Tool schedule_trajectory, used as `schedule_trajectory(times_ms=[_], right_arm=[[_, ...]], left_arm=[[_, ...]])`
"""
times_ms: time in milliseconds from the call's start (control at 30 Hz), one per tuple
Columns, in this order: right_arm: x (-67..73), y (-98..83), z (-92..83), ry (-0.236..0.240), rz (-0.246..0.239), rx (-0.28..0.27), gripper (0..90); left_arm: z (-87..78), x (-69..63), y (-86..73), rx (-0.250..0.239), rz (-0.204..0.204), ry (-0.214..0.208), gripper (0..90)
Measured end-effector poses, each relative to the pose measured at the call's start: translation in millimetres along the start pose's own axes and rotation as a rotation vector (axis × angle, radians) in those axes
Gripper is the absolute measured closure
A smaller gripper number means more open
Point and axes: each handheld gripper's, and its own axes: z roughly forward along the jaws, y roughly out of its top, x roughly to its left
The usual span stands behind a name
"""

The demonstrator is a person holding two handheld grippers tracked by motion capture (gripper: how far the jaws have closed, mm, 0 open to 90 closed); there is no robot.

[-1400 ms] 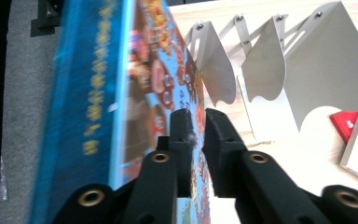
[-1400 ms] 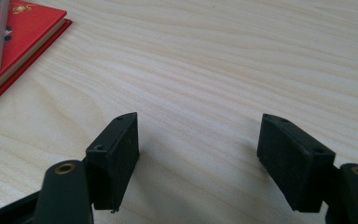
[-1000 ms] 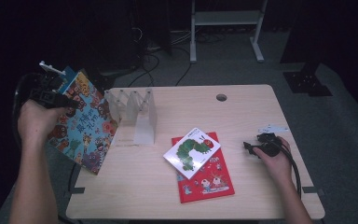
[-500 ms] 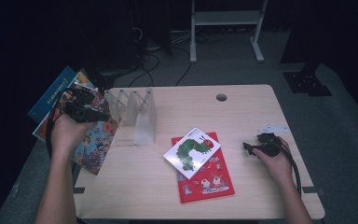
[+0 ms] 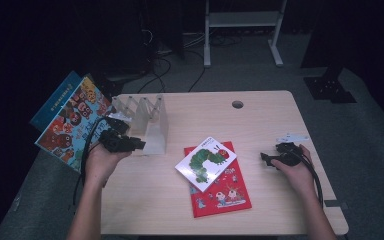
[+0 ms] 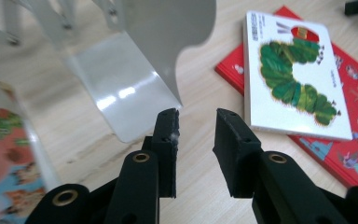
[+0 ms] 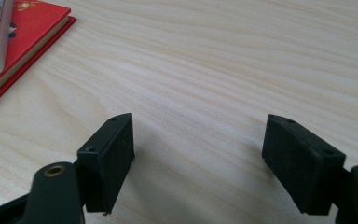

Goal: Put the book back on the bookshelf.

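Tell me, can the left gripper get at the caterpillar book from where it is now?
Probably yes. The left gripper, jaws just opened and empty, sits beside the metal book rack; bare table lies between it and the caterpillar book, which rests flat on the red book.

Two matte black tools (image 5: 140,145) (image 5: 264,158); blocky rectangular pads; brass-ringed pivot screws; trailing black cables

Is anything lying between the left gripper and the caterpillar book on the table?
Nothing visible does. The left gripper, jaws just opened and empty, points over bare table toward the caterpillar book, which lies on the red book. The metal book rack stands off to its left, clear of that path.
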Motion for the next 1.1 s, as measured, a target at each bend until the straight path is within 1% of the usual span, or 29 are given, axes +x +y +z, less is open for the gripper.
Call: schedule_trajectory(times_ms=[100,200,233,300,367,433,467,500,533,567,633,700,767,800,867,967,1000,1033,1067,1100], right_arm=[[0.1,0.0,0.0,0.000,-0.001,0.000,23.9],[0.1,0.0,0.1,-0.001,0.000,0.001,23.5],[0.1,0.1,0.0,-0.002,0.002,0.003,22.3],[-0.2,0.1,0.4,-0.004,0.001,0.004,21.2],[-0.1,0.1,0.4,-0.004,0.002,0.005,21.2],[-0.3,0.1,0.5,-0.005,0.000,0.004,21.1],[-0.2,0.1,0.5,-0.004,0.000,0.004,21.1],[-0.3,0.1,0.5,-0.005,0.000,0.003,21.0],[-0.2,0.1,0.5,-0.004,0.001,0.004,21.1],[-0.2,0.1,0.5,-0.005,0.000,0.004,21.1],[-0.3,0.1,0.5,-0.005,-0.002,0.004,21.1],[0.0,0.1,0.4,-0.005,-0.002,0.004,20.6],[0.2,0.0,0.4,-0.002,-0.006,0.005,20.4],[0.3,0.0,0.3,-0.002,-0.005,0.005,21.1],[0.9,-0.4,-0.4,0.007,-0.012,-0.001,24.5],[2.3,-1.4,-2.3,0.011,-0.018,-0.008,31.0],[3.1,-1.7,-3.6,0.021,-0.018,-0.007,31.8],[4.2,-1.7,-4.5,0.030,-0.014,-0.009,32.3],[4.9,-1.5,-5.5,0.036,-0.015,-0.013,33.1],[6.2,-1.0,-7.3,0.041,-0.015,-0.018,34.3]], left_arm=[[15.1,-3.2,-7.5,0.010,0.015,0.004,63.3],[25.4,-7.8,-13.2,0.017,0.035,0.029,59.4],[28.0,-8.5,-14.9,0.019,0.049,0.032,57.3],[35.8,-11.6,-21.0,0.019,0.060,0.041,54.3],[43.0,-13.5,-27.1,0.010,0.070,0.037,49.0],[50.2,-14.8,-32.3,0.025,0.076,0.040,43.1],[54.9,-15.3,-36.0,0.040,0.087,0.037,42.6],[58.5,-16.2,-39.1,0.040,0.090,0.036,40.3],[61.5,-16.9,-41.6,0.045,0.102,0.032,38.0],[64.0,-18.1,-44.5,0.044,0.120,0.041,36.7],[69.4,-19.7,-50.9,0.035,0.140,0.055,32.2],[74.8,-19.6,-55.9,0.034,0.143,0.044,27.4],[80.6,-18.0,-61.2,0.044,0.146,0.060,22.3],[84.0,-17.0,-63.8,0.052,0.139,0.052,19.4],[87.7,-14.8,-66.9,0.062,0.149,0.035,18.8],[95.1,-13.9,-71.8,0.067,0.161,0.030,13.6],[96.3,-13.4,-72.9,0.064,0.170,0.041,9.8],[96.3,-12.9,-73.2,0.058,0.172,0.036,7.9],[96.6,-12.5,-73.6,0.053,0.180,0.033,7.8],[97.9,-11.6,-74.6,0.048,0.180,0.037,5.9]])
